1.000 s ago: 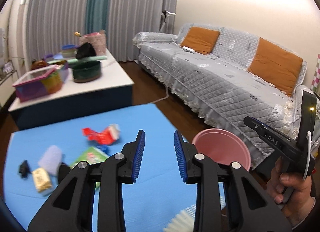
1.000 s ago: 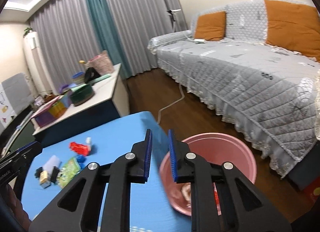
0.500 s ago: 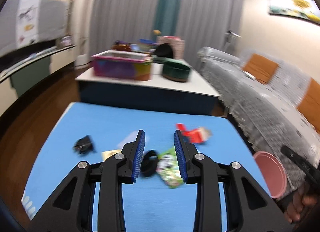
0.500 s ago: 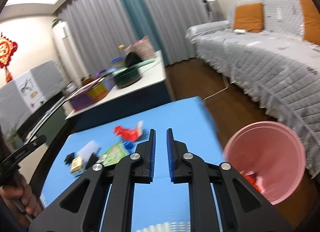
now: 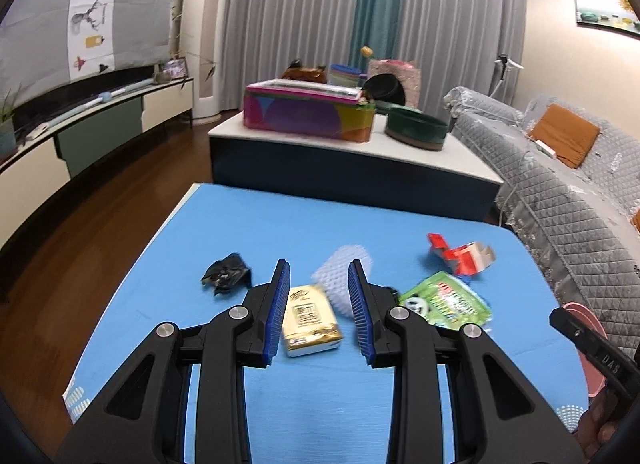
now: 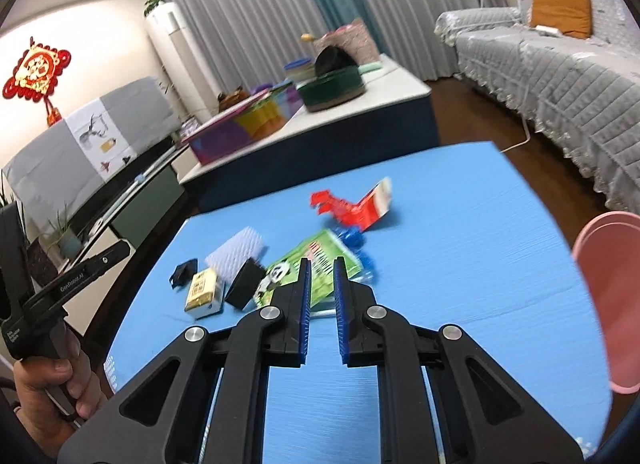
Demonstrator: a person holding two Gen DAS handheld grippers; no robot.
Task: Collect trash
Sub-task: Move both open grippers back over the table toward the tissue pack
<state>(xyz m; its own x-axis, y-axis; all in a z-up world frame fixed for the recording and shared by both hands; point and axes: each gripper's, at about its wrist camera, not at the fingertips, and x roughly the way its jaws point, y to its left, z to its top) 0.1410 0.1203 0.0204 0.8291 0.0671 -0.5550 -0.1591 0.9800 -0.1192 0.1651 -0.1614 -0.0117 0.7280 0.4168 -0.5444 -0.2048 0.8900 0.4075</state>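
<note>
Trash lies on the blue mat (image 5: 280, 224). A gold packet (image 5: 310, 320) sits between the fingers of my open, empty left gripper (image 5: 319, 312). Around it lie white foam netting (image 5: 340, 276), a black crumpled wrapper (image 5: 226, 274), a green panda wrapper (image 5: 446, 302) and a red torn carton (image 5: 460, 254). My right gripper (image 6: 319, 304) is open a little and empty, above the mat's near part, just before the green wrapper (image 6: 316, 260). The pink bin (image 6: 612, 296) stands off the mat's right edge. The right wrist view also shows a black box (image 6: 244, 282) and something blue (image 6: 352, 238).
A low white table (image 5: 352, 152) with a colourful box (image 5: 308, 114) and a green bowl (image 5: 416, 128) stands beyond the mat. A grey covered sofa (image 5: 560, 184) runs along the right. A TV cabinet (image 5: 60, 136) lines the left wall. Wood floor surrounds the mat.
Both grippers have swung left, away from the pink bin, toward the trash pile. The left gripper has come down close over the gold packet. The right gripper's fingers have opened slightly.
</note>
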